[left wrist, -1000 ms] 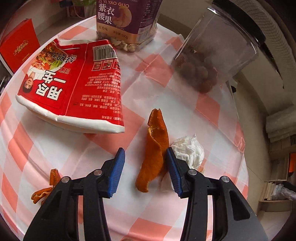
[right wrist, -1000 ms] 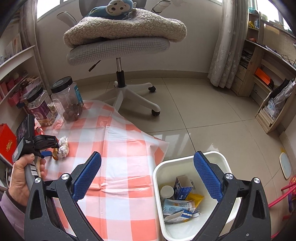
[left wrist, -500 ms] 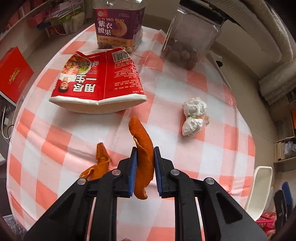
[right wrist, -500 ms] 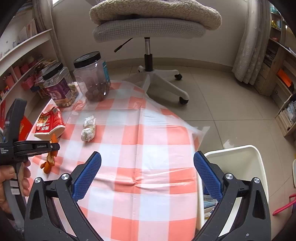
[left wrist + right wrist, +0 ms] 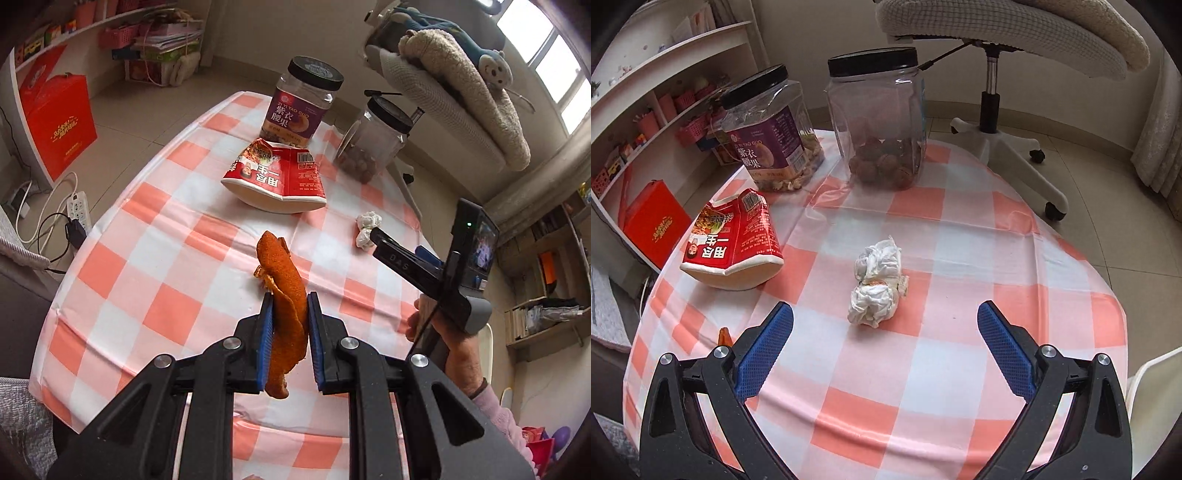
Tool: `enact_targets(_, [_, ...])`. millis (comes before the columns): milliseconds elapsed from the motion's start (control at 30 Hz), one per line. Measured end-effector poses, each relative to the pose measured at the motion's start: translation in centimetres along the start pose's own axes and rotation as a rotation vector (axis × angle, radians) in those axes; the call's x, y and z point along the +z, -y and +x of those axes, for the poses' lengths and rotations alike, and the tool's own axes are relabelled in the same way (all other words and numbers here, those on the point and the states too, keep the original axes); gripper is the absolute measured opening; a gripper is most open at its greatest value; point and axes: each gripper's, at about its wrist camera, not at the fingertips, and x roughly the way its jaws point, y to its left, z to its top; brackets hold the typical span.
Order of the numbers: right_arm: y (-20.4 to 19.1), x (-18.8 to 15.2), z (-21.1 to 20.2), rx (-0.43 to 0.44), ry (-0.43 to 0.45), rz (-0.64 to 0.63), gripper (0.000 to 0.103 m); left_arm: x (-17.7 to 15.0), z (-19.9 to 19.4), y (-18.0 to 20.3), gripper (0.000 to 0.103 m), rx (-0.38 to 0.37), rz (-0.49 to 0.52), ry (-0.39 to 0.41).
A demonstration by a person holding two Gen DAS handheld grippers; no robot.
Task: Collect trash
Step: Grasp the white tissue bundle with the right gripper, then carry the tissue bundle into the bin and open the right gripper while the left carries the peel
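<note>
My left gripper (image 5: 290, 310) is shut on a long orange peel (image 5: 284, 284) and holds it above the checked tablecloth (image 5: 173, 258). A second bit of peel (image 5: 263, 277) lies on the cloth beneath it and shows at the left in the right wrist view (image 5: 724, 336). My right gripper (image 5: 885, 332) is open and empty, just short of a crumpled white tissue (image 5: 877, 286), which also shows in the left wrist view (image 5: 366, 229). A crushed red carton (image 5: 733, 243) lies left of the tissue and also shows in the left wrist view (image 5: 277, 177).
Two black-lidded clear jars stand at the table's far end: one with a purple label (image 5: 772, 136), one holding walnuts (image 5: 882, 122). An office chair (image 5: 993, 74) stands behind. A white bin rim (image 5: 1152, 373) shows at the right. A red box (image 5: 59, 122) sits on the floor.
My left gripper has lifted the orange peel off the cloth and drawn back. My right gripper has swung left from the bin to just short of the tissue.
</note>
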Motion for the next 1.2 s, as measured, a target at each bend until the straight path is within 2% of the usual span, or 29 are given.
enact_targets(100, [-0.1, 0.5, 2.7, 0.02, -0.019, 0.008, 0.094, 0.3, -1.4, -0.3, 0.018, 0.015, 0.013, 0.062])
enact_targets(167, [-0.1, 0.7, 4.5, 0.016, -0.039, 0.016, 0.088, 0.7, -2.1, -0.7, 0.018, 0.016, 0.011, 0.107])
enact_targets(200, [-0.1, 0.7, 5.3, 0.019, -0.051, 0.023, 0.075, 0.9, -2.3, -0.9, 0.018, 0.022, 0.01, 0.123])
enact_targets(233, [0.0, 0.7, 5.9, 0.023, -0.066, 0.03, 0.057, 1.1, -2.4, -1.1, 0.018, 0.029, 0.009, 0.132])
enact_targets(267, [0.0, 0.7, 6.0, 0.001, -0.056, 0.026, 0.05, 1.2, -2.4, -1.4, 0.018, 0.034, 0.006, 0.134])
enact_targets(300, [0.0, 0.6, 5.8, 0.003, -0.045, 0.022, 0.028, 1.2, -2.4, -1.6, 0.018, 0.033, 0.0, 0.129])
enact_targets(400, [0.7, 0.1, 4.3, 0.038, -0.038, 0.083, 0.029, 1.2, -2.0, -2.1, 0.018, 0.02, -0.02, 0.107])
enact_targets(500, [0.8, -0.8, 1.3, 0.038, -0.004, 0.081, 0.029, 1.1, -2.2, -2.0, 0.018, 0.015, -0.026, 0.117])
enact_targets(600, [0.6, -2.1, -2.4, 0.043, 0.012, 0.062, 0.029, 0.6, -2.9, -1.2, 0.018, 0.032, 0.002, 0.16])
enact_targets(700, [0.3, -3.4, -6.5, 0.037, 0.034, 0.037, 0.029, 0.3, -3.5, -0.6, 0.018, 0.011, 0.013, 0.177])
enact_targets(900, [1.6, -6.0, -15.4, 0.075, 0.114, 0.082, 0.029, -0.5, -3.9, 1.0, 0.018, -0.013, 0.041, 0.208])
enact_targets(1033, [3.7, -7.1, -20.3, 0.057, 0.164, 0.1, 0.029, -1.3, -3.8, 2.4, 0.018, -0.029, 0.07, 0.208])
enact_targets(1200, [8.1, -8.5, -24.4, -0.03, 0.215, 0.132, 0.029, -2.2, -3.4, 4.6, 0.018, -0.035, 0.109, 0.22])
